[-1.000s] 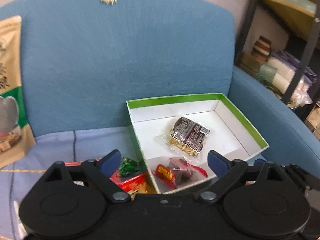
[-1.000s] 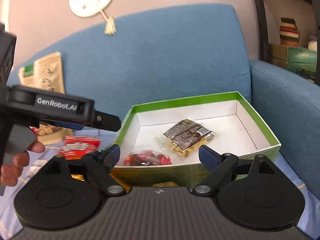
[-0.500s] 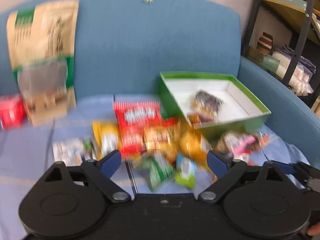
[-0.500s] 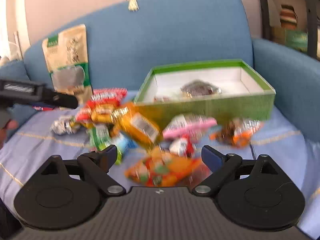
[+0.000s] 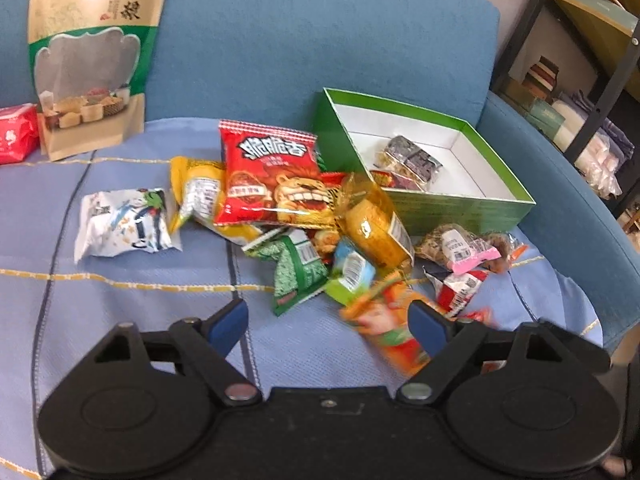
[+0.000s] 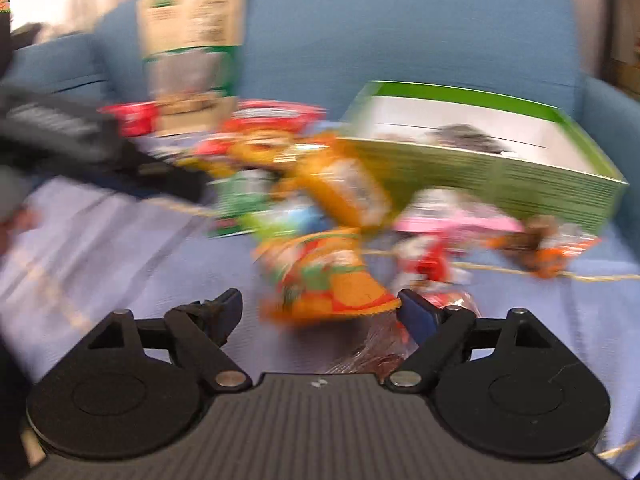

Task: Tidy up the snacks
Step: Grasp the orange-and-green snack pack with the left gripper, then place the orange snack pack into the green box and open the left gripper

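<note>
A green box (image 5: 460, 208) with a white inside sits on the blue sofa seat, holding a dark snack pack (image 5: 412, 158). A heap of snack packets lies left of and in front of it: a red lion bag (image 5: 272, 180), a yellow pack (image 5: 376, 228), a green packet (image 5: 298, 272), a white pack (image 5: 124, 222), an orange packet (image 5: 388, 328). My left gripper (image 5: 328, 326) is open just before the heap. My right gripper (image 6: 320, 312) is open too, the orange packet (image 6: 324, 280) lying between its fingertips. That view is motion-blurred; the box (image 6: 500, 168) shows at right.
A tall tan and green bag (image 5: 90, 52) leans on the sofa back, a red pack (image 5: 16, 134) beside it. Shelves (image 5: 592, 60) with goods stand to the right. The left gripper's body (image 6: 60, 136) and a hand show at the right wrist view's left edge.
Both grippers have pulled back from the box and dropped toward the seat, so the snack heap has come into view. Both stayed open.
</note>
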Motion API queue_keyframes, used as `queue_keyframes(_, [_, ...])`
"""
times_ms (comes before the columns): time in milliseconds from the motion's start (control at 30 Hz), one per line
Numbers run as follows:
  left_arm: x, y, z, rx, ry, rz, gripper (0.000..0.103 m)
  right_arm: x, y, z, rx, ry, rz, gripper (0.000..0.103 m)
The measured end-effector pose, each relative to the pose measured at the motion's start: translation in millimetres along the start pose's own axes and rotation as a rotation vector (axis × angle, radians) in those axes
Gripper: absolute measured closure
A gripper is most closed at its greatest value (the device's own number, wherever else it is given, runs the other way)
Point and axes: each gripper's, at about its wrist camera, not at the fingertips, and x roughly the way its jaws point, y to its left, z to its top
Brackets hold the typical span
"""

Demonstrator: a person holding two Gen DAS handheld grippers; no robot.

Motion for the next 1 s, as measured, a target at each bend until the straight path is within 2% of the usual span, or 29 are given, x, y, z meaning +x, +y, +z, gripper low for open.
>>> queue_keyframes(67, [4, -2, -1, -0.001, 0.017, -0.022, 0.0, -6, 5, -1, -0.001, -0.007, 0.012, 0.0])
queue_keyframes(200, [18, -8, -2, 0.002, 0.064, -0.067, 0.0, -17, 1, -4, 0.033, -0.017, -0.05, 0.0])
queue_keyframes(267, [27, -13, -3, 0.008, 0.091, -0.086, 0.001, -24, -5, -5, 0.048, -0.026, -0.045, 0.0])
queue_keyframes(333, [35, -16, -5, -0.011, 0.116, -0.102, 0.007, -23, -6, -3, 0.047, -0.022, -0.023, 0.0])
queue_keyframes(400, [44, -15, -6, -0.052, 0.137, -0.103, 0.018, -13, -3, -1, 0.039, -0.001, -0.005, 0.0])
queue_keyframes(467, [52, -14, -4, -0.079, 0.148, -0.101, 0.025, -1, 3, 1, 0.033, 0.018, 0.007, 0.0])
queue_keyframes(600, [64, -13, 1, -0.109, 0.163, -0.108, 0.033, 22, 6, 5, 0.039, 0.038, -0.028, 0.0])
queue_keyframes(733, [72, -19, 4, -0.071, 0.16, -0.107, 0.041, 35, 3, 7, 0.068, 0.067, -0.025, 0.0])
queue_keyframes(767, [73, -19, 4, -0.07, 0.156, -0.113, 0.044, 37, 3, 8, 0.072, 0.075, -0.026, 0.0])
queue_keyframes(800, [74, -20, 4, -0.076, 0.157, -0.122, 0.054, 38, 4, 7, 0.074, 0.084, -0.037, 0.0])
queue_keyframes(833, [75, -20, 4, -0.089, 0.158, -0.127, 0.056, 38, 5, 7, 0.067, 0.081, -0.056, 0.006])
queue_keyframes(900, [73, -21, 0, -0.09, 0.141, -0.123, 0.062, 36, 7, 7, 0.062, 0.078, -0.056, 0.01])
queue_keyframes(1000, [64, -22, -2, -0.111, 0.118, -0.132, 0.062, 26, 10, 7, 0.055, 0.059, -0.053, 0.012])
